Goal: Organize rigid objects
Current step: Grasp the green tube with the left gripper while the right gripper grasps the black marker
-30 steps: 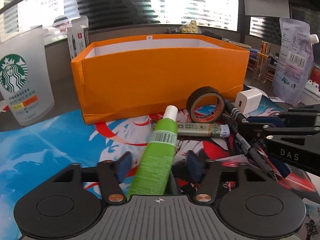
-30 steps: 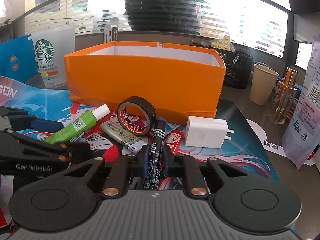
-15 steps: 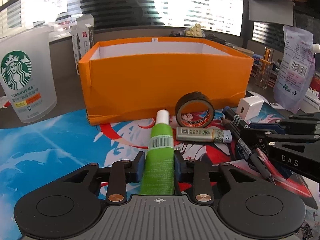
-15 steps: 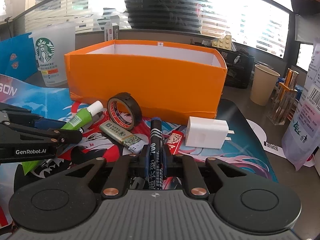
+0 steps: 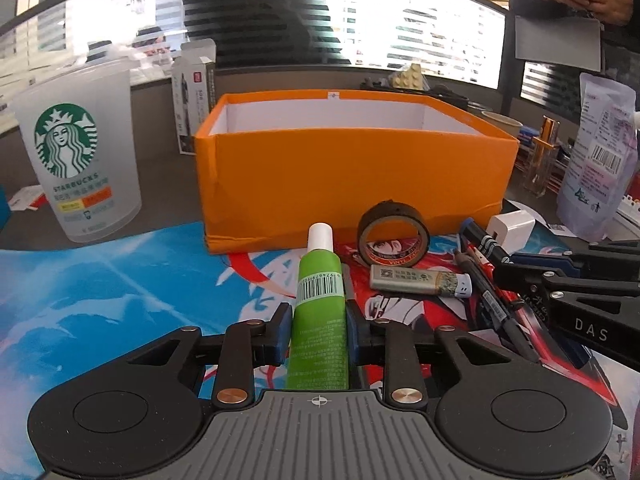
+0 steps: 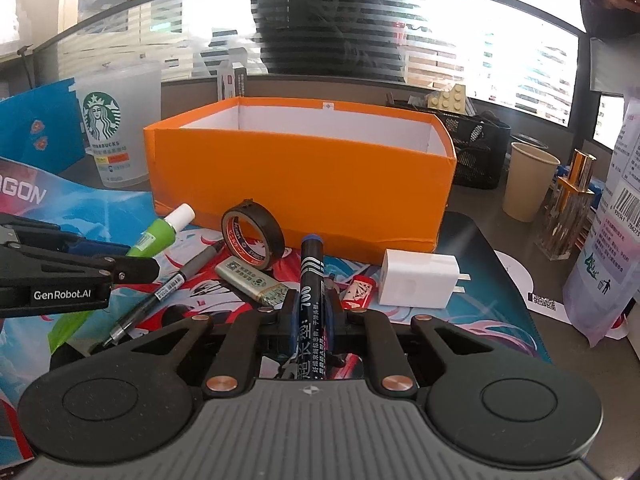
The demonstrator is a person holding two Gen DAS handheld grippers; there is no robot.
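Bright slatted window blinds (image 5: pixel 420 36) beyond grey desk (image 6: pixel 516 240)

Bright backlit windows (image 5: pixel 420 36); glare; fisheye-curved edges; sharp foreground

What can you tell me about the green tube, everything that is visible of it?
The green tube is slim and plastic-looking, bright green, with a white cap and a white barcode label below the shoulder; fine print covers its lower body. The left gripper is shut on its middle, one pad on each side. The cap points toward the orange box. In the right wrist view it tilts upward, cap end clear of the printed mat.
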